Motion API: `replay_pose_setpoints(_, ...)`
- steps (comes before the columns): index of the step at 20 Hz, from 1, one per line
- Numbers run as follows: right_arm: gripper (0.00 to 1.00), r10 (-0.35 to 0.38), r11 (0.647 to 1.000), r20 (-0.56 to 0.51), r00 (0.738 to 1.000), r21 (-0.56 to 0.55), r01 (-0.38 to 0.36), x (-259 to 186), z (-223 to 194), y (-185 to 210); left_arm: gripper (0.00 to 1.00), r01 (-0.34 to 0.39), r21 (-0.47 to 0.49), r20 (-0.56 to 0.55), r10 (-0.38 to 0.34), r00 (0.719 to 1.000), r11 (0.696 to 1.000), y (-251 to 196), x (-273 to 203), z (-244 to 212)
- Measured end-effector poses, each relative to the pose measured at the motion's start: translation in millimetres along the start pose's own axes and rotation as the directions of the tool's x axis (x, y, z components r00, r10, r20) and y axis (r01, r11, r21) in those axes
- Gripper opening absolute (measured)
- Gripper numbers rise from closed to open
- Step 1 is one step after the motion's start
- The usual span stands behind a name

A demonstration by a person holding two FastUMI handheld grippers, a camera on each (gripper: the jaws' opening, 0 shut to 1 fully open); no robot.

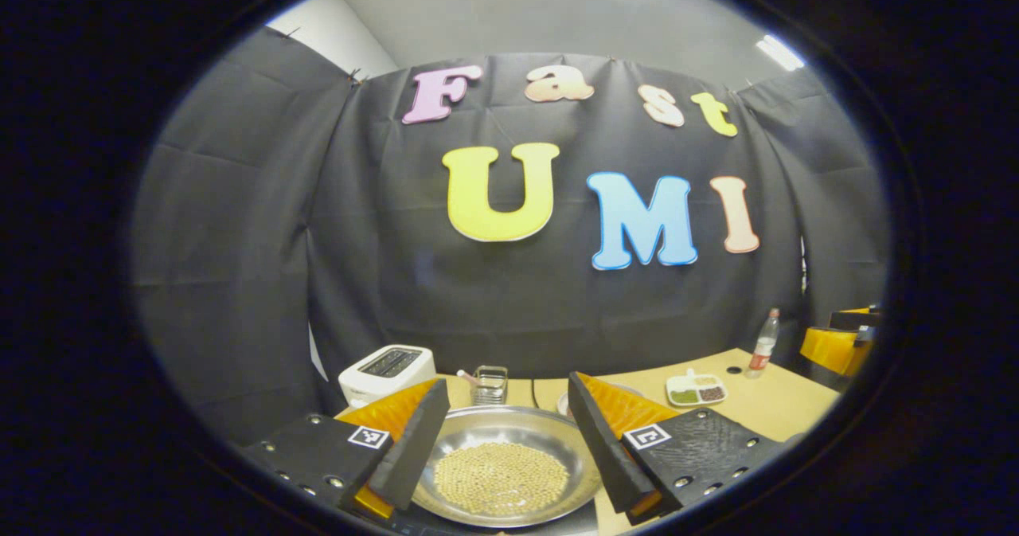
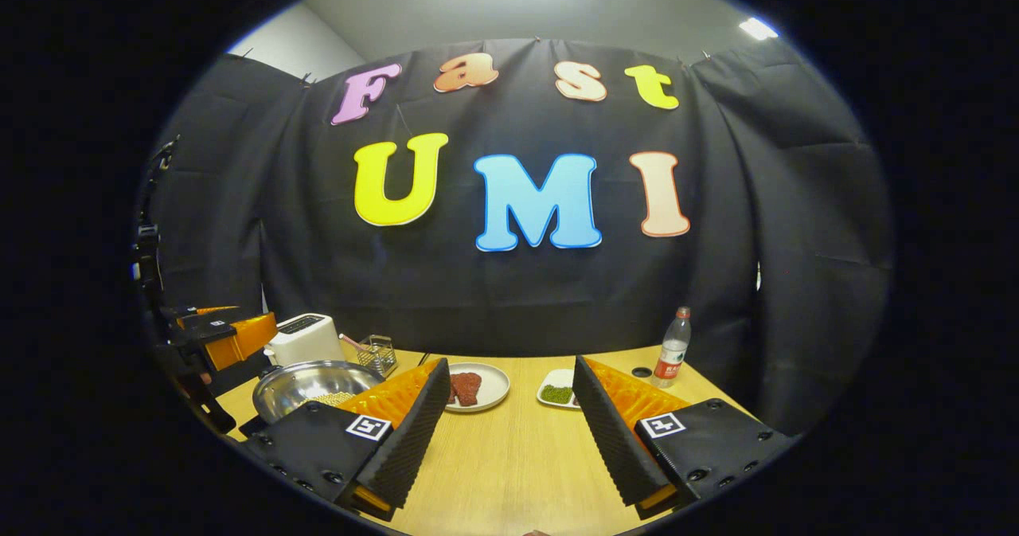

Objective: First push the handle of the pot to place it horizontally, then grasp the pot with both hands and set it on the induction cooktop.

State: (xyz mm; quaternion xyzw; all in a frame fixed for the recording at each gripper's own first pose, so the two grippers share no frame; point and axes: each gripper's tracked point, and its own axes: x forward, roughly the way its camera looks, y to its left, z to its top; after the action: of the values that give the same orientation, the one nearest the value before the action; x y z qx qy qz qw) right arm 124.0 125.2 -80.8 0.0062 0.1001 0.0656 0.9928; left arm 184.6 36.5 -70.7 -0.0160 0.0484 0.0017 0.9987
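Left gripper view: left gripper held above the near side of the pot, fingers spread wide and gripping nothing, one to either side of the shiny bowl, which sits low in the middle with a layer of pale beans in it. Handle not visible, so its direction cannot be told. Dark surface just under the pot's near rim, possibly the cooktop, too little seen to say. Behind the pot, a white toaster, a small wire basket, a divided dish and a bottle on the wooden table. Right gripper view: right gripper likewise wide open and empty over bare table, well apart from the pot off to its left, probably kept clear of it. Beyond, a plate of meat.
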Motion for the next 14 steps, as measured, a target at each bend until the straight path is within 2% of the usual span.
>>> replay_pose_setpoints(4, 0.98, 0.028, 1.0, 0.042, 0.999, 0.006, -0.029, -32.5, 14.9, -24.3, 0.89, 0.018, 0.012, 0.049, -0.018, 0.999, 1.0, -42.2, -37.0, 29.9)
replay_pose_setpoints(8, 0.98, 0.026, 1.0, 0.092, 0.995, 0.002, -0.026, -63.6, 34.9, -58.0, 0.89, 0.023, 0.023, 0.108, -0.025, 0.994, 0.999, -77.4, -80.0, 63.9)
replay_pose_setpoints(14, 0.98, 0.036, 0.999, 0.135, 0.99, 0.003, -0.037, -104.0, 50.0, -95.9, 0.89, -0.008, 0.015, 0.15, 0.005, 0.989, 1.0, -103.0, -138.7, 89.9)
